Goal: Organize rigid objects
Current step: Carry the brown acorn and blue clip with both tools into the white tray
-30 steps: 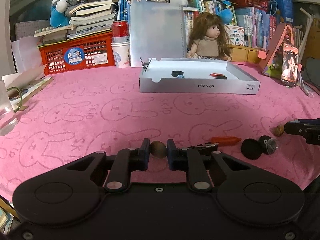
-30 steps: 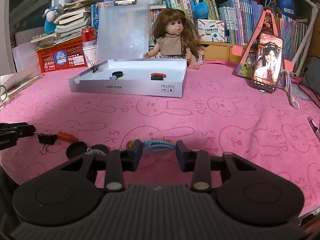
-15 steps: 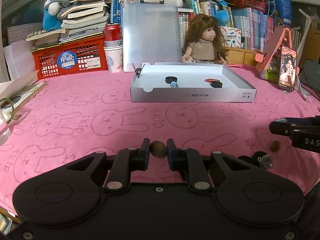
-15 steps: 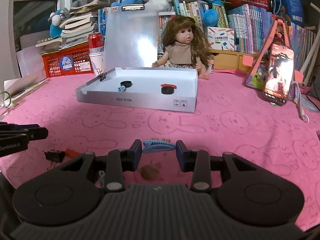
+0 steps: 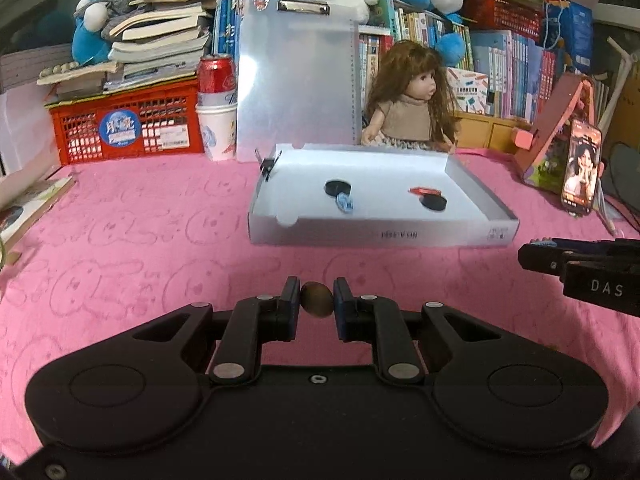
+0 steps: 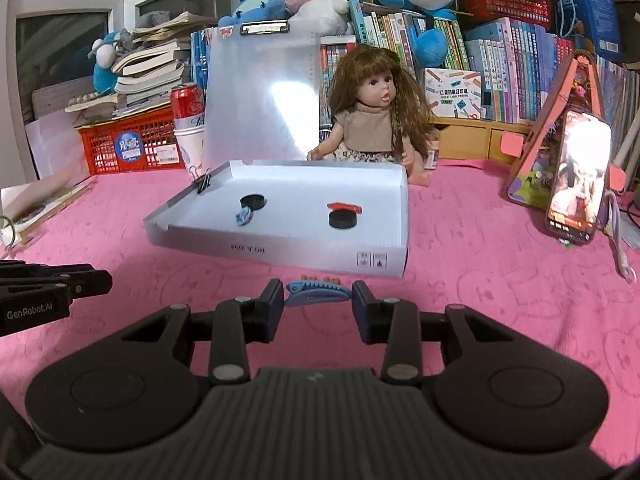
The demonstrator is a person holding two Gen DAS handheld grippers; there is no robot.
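Short of the white box (image 5: 380,234), my left gripper (image 5: 316,299) pinches a brown nut (image 5: 316,300) and my right gripper (image 6: 317,295) clamps a blue hair clip (image 6: 316,293). I should carry both over its front wall before letting go.

doll (image 6: 372,120) seated | phone (image 6: 578,184) propped | red can (image 5: 216,74), perhaps soda

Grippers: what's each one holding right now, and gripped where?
Left gripper is shut on a small brown nut, pinched across its sides. Right gripper is shut on a blue hair clip, held lengthwise by its two ends.
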